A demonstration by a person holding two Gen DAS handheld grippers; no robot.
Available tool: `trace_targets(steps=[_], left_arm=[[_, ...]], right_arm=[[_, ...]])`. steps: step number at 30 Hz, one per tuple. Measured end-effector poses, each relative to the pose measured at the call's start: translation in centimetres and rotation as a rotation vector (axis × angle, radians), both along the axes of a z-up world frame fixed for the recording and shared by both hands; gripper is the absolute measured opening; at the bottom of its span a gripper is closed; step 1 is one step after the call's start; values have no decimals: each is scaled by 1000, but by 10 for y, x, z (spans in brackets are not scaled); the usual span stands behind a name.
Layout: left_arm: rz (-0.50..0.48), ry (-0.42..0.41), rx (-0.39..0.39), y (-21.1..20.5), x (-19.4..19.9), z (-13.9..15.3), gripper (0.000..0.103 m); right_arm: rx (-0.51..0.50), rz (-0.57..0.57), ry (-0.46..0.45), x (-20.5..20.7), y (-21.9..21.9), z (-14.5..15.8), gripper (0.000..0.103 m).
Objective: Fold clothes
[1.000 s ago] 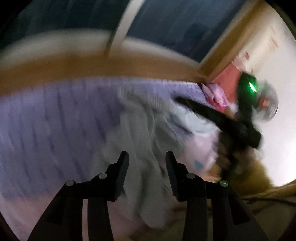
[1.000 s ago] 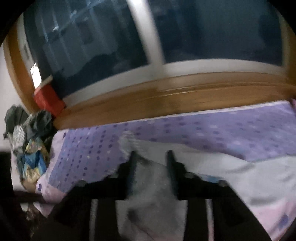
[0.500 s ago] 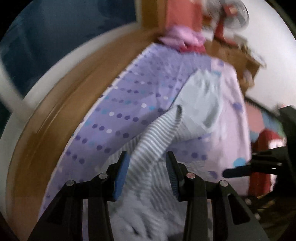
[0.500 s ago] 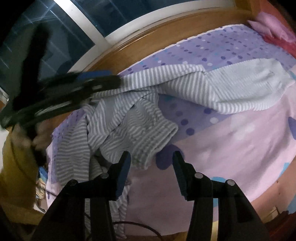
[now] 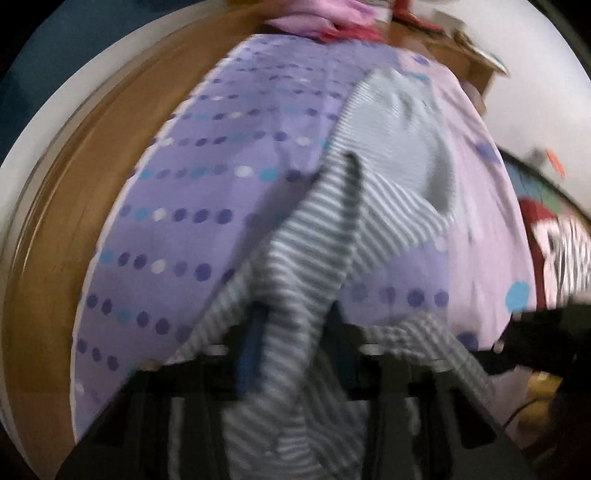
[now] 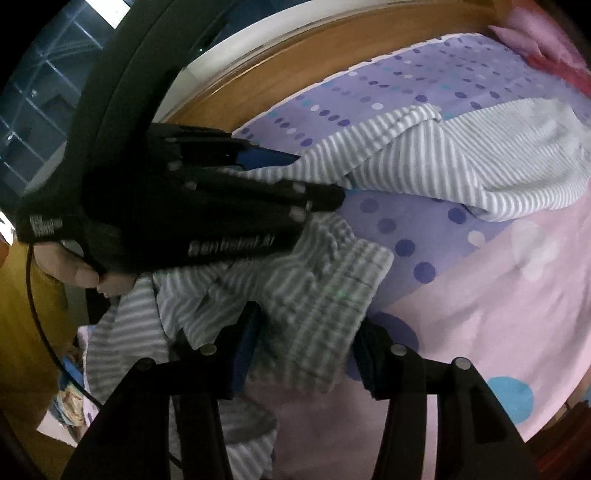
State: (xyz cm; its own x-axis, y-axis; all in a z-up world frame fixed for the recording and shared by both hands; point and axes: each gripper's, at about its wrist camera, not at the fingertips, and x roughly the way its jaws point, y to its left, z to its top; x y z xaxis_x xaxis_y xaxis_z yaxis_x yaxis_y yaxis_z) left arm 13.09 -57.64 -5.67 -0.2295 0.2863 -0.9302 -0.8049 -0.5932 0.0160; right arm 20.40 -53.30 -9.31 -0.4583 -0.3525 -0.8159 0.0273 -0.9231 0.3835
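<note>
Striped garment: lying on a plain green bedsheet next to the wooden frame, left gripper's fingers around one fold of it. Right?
Not quite. The bedsheet is purple and pink with polka dots, not plain green; the right wrist view shows it clearly. The rest holds: the striped garment lies on it beside the wooden frame, and the left gripper is closing with a fold between its fingers.

We see a purple polka-dot bedsheet (image 6: 399, 92) against a wooden bed frame (image 5: 110, 147), pink pillows (image 5: 317, 22) piled at its far end.

garment (image 6: 424, 162): striped knit cloth | bedsheet (image 6: 517, 295): matt dotted cloth | frame (image 5: 92, 155): glossy wood
</note>
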Motion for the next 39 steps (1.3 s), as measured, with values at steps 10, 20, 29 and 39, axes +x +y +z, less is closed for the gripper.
trace_targets(steps=[10, 20, 29, 39], left_arm=[[542, 133, 349, -132, 3, 113, 5], [848, 93, 390, -228, 61, 104, 8], [792, -71, 321, -208, 125, 63, 11], [427, -106, 365, -112, 183, 78, 46]], right_arm=[[4, -129, 207, 10, 51, 71, 23], [288, -317, 375, -14, 149, 144, 24], [332, -326, 170, -33, 193, 61, 25], [173, -420, 163, 26, 203, 63, 52]])
